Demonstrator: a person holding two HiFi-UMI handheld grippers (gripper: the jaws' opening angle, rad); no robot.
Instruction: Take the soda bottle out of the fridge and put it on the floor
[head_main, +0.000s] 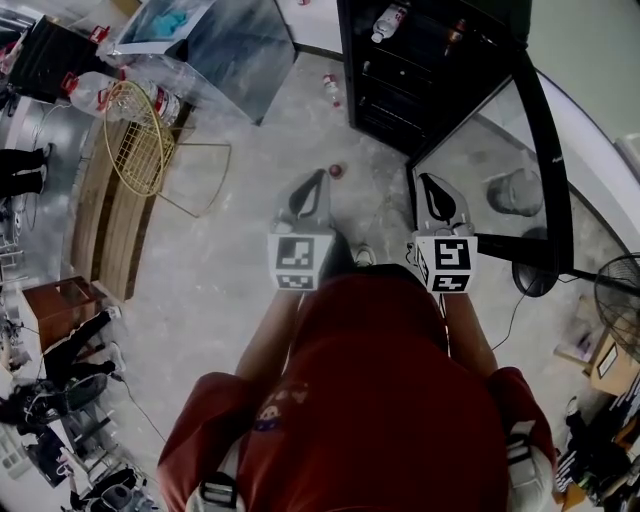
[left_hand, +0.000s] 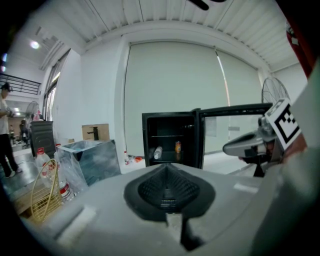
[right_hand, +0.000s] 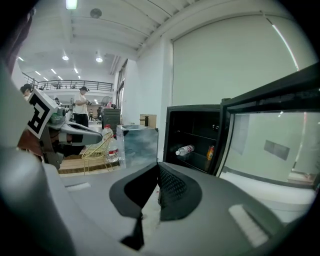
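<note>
The black fridge (head_main: 420, 70) stands open ahead of me on the right, its glass door (head_main: 545, 150) swung out to the right. On a shelf inside stands a small orange-labelled soda bottle (right_hand: 210, 152), which also shows in the left gripper view (left_hand: 178, 146). A clear water bottle (right_hand: 185, 149) lies beside it. I hold both grippers side by side at waist height, well short of the fridge. The left gripper (head_main: 318, 178) is shut and empty, and the right gripper (head_main: 430, 182) is shut with nothing in it. Their closed tips show in the left gripper view (left_hand: 167, 167) and the right gripper view (right_hand: 159, 165).
A small bottle (head_main: 330, 88) and a red object (head_main: 336, 171) lie on the floor before the fridge. A yellow wire basket (head_main: 135, 140), large water jugs (head_main: 100, 92) and a clear box (head_main: 200, 40) stand at the left. A fan (head_main: 620, 300) is at the right, and people stand far left.
</note>
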